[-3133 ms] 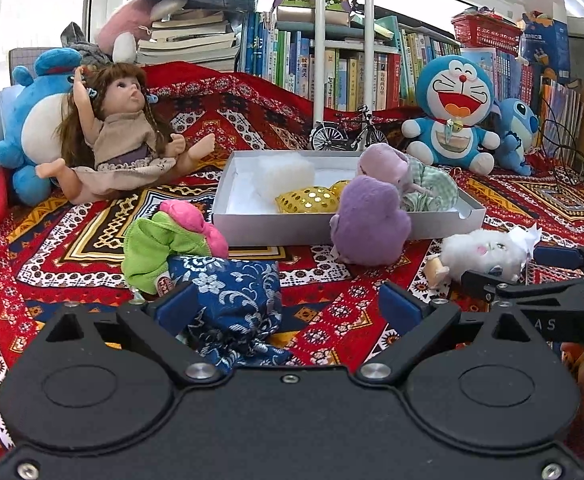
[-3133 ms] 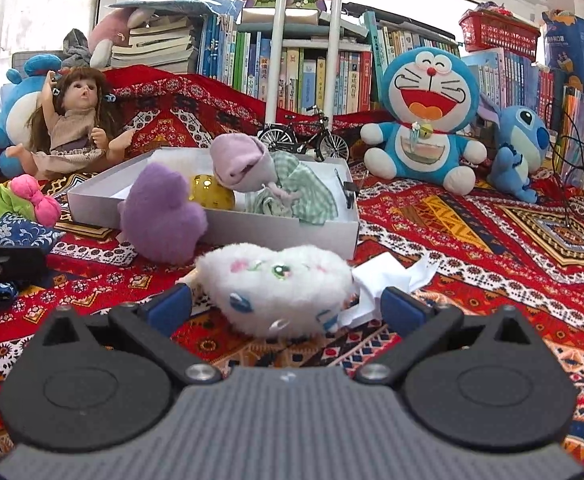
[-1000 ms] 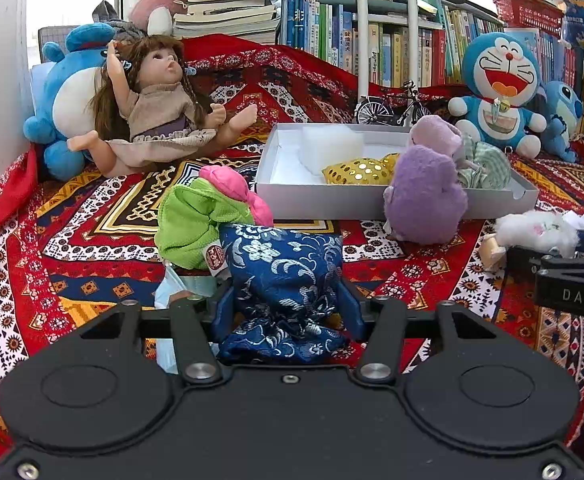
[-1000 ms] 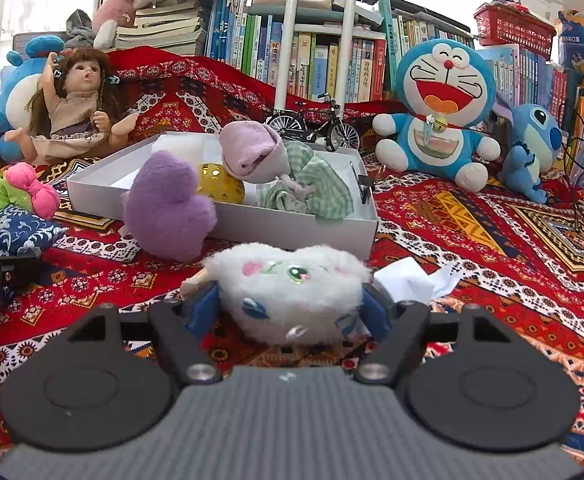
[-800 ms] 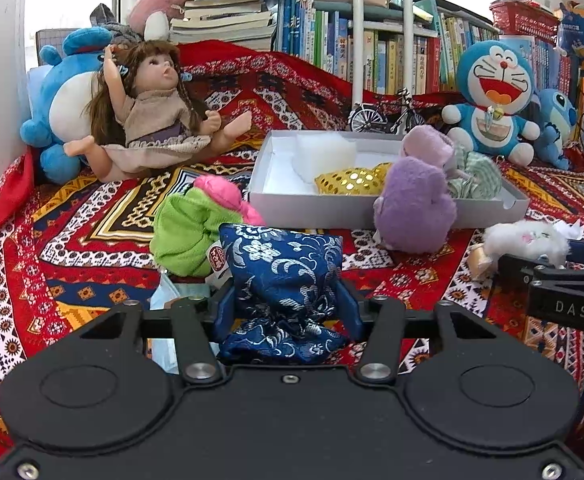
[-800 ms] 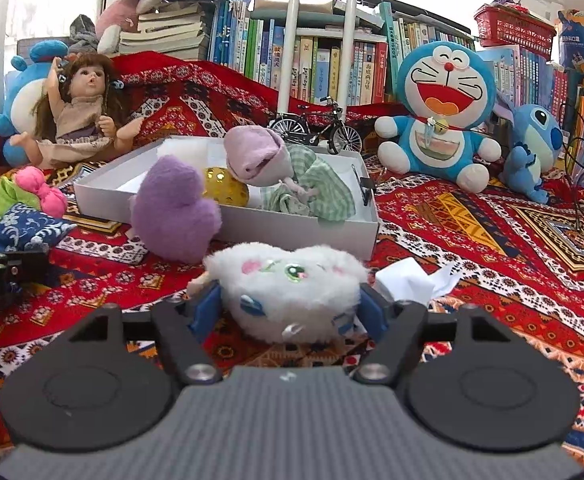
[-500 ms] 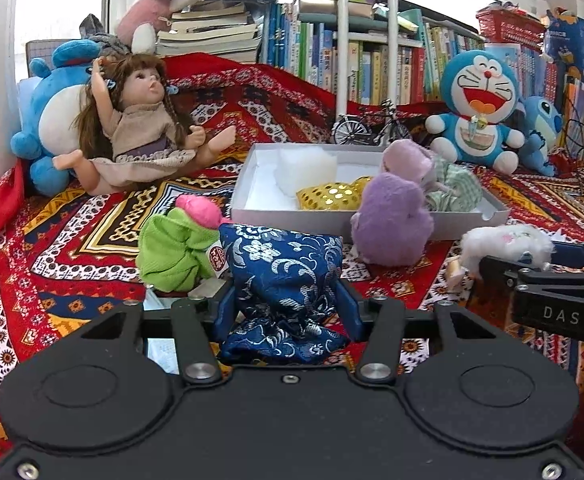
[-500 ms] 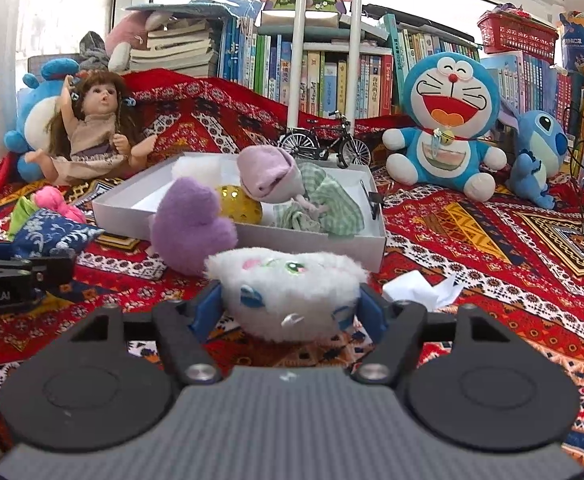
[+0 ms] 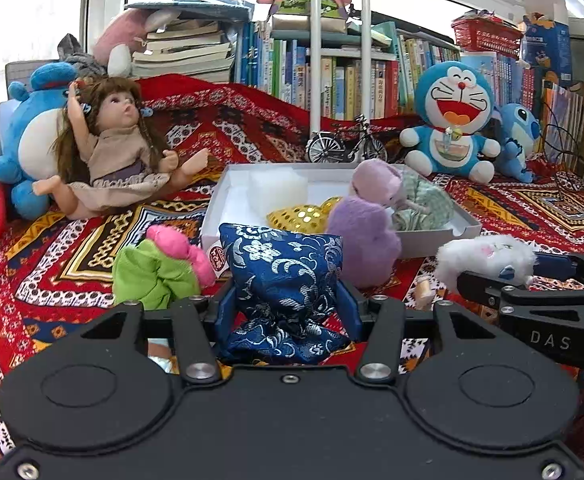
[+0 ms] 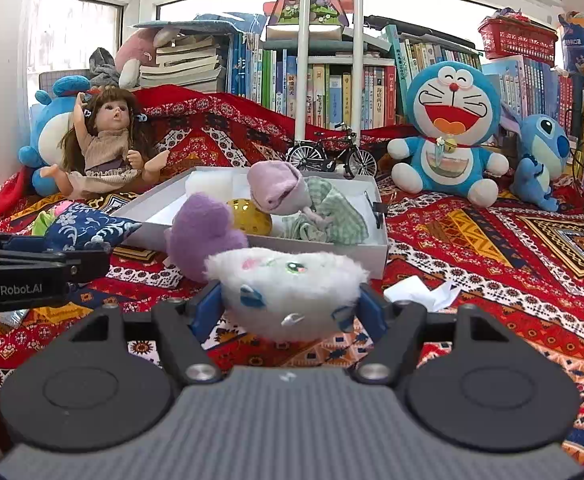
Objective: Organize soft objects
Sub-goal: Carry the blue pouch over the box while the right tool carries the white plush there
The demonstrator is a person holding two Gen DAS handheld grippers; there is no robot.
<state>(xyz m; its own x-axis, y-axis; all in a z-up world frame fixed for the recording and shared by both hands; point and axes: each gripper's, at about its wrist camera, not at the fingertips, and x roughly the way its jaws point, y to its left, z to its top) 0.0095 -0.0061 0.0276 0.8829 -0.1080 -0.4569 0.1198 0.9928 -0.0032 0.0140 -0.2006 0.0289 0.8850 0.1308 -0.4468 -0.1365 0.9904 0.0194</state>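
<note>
Left gripper [image 9: 288,304]: clamped on blue pouch [image 9: 286,276], held above red cloth [image 9: 52,240], in front of white box [image 9: 431,242]. Right gripper [image 10: 290,312]: clamped on white plush [image 10: 288,292], raised near box front wall. Purple plush [image 10: 204,232] leaning against box; green toy [image 9: 152,274] beside pouch.

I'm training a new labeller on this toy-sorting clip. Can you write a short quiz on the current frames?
1. True or false: the left tool is shut on the blue pouch.
2. What does the right tool grip? A) white plush B) gold ball C) doll
3. Fill in: the purple plush leans on the outside of the white ____.

Key: 1 true. 2 A, the white plush. 3 box.
</note>
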